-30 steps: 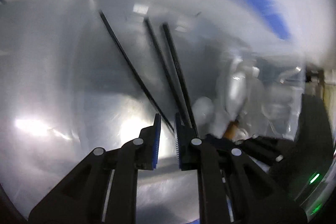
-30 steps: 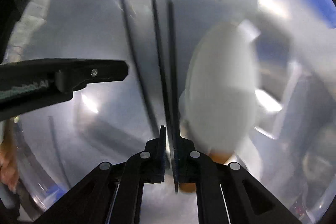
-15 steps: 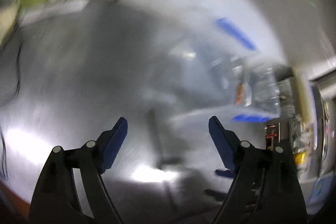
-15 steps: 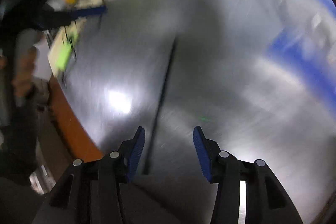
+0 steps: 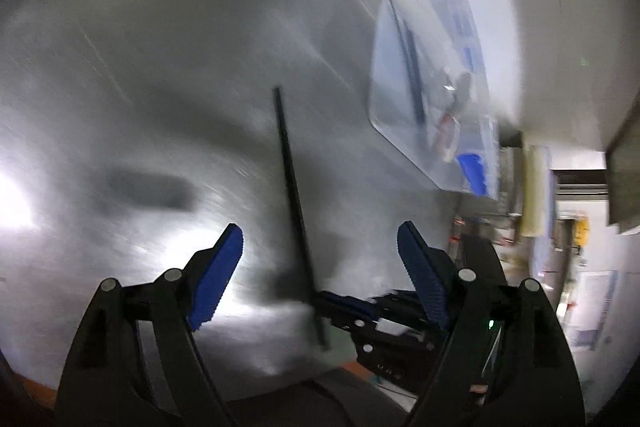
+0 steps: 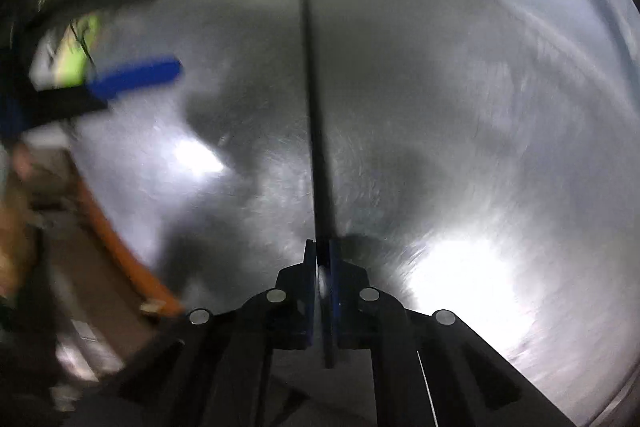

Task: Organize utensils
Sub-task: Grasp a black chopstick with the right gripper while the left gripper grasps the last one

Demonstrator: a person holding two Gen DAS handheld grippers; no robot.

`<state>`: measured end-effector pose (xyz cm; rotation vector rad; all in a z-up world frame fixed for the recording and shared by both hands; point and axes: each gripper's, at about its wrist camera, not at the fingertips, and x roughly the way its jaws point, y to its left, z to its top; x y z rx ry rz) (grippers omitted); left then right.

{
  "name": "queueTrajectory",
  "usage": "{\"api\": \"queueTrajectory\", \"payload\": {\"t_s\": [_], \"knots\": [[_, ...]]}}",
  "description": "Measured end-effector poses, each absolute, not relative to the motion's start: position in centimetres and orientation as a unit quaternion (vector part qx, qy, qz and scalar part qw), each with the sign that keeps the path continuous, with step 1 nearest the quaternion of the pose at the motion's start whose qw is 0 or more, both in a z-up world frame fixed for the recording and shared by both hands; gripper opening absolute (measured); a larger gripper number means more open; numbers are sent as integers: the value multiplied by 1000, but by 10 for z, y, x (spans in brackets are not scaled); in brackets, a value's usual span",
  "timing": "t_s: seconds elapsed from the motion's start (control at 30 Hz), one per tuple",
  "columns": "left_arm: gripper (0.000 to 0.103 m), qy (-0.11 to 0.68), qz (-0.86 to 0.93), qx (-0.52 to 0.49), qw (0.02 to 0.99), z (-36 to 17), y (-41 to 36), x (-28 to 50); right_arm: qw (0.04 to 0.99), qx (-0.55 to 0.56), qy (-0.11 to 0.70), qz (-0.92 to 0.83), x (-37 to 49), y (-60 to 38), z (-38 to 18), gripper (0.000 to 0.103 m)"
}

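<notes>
My right gripper [image 6: 322,259] is shut on a black chopstick [image 6: 314,115], which points forward over the steel table [image 6: 460,107]. In the left wrist view the same chopstick [image 5: 292,179] stands between my open left fingers, with the right gripper [image 5: 372,311] gripping its near end. My left gripper [image 5: 320,267] is open wide and empty. A clear plastic organizer tray [image 5: 400,131] lies at the right, holding black chopsticks [image 5: 412,75] and pale utensils [image 5: 452,107]. The left gripper's blue pad [image 6: 136,77] shows at the left in the right wrist view.
The orange table edge [image 6: 120,239] runs along the lower left in the right wrist view. A green and yellow cluttered area [image 6: 80,39] lies beyond it. A wall and shelving [image 5: 560,207] stand past the tray on the right. Bright glare spots [image 6: 472,279] lie on the steel.
Both grippers left the tray. The left gripper opened wide. The right gripper opened, then shut on a single chopstick lying on the table.
</notes>
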<state>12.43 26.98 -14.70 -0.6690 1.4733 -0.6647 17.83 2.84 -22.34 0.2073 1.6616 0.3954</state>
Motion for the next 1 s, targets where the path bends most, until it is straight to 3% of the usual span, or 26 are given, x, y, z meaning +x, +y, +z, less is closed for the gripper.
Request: {"api": "queueTrajectory", "payload": {"t_s": [0.13,0.3,0.33,0.4,0.57,0.73,0.8,0.83,1.0], "knots": [[76,654,-323,-322,603,-159,251,114,623,205,724,214,185,-4,-207,7],[72,671,-338,-328,573,-172,229,102,590,269,717,256,184,-24,-193,7],[66,668,-338,-330,575,-173,228,101,588,270,717,258,184,-27,-192,7],[31,672,-330,-335,572,-179,223,99,588,261,720,261,180,-23,-195,7],[9,681,-311,-339,569,-197,220,93,592,232,729,254,184,-18,-204,7],[9,680,-307,-337,574,-200,218,95,623,167,727,236,185,-11,-197,11],[9,678,-308,-330,580,-200,217,96,639,133,723,226,188,-17,-193,35],[9,677,-309,-330,581,-199,217,97,645,125,719,227,190,-19,-191,40],[9,673,-325,-330,576,-198,216,99,655,71,710,246,194,-8,-187,41]]}}
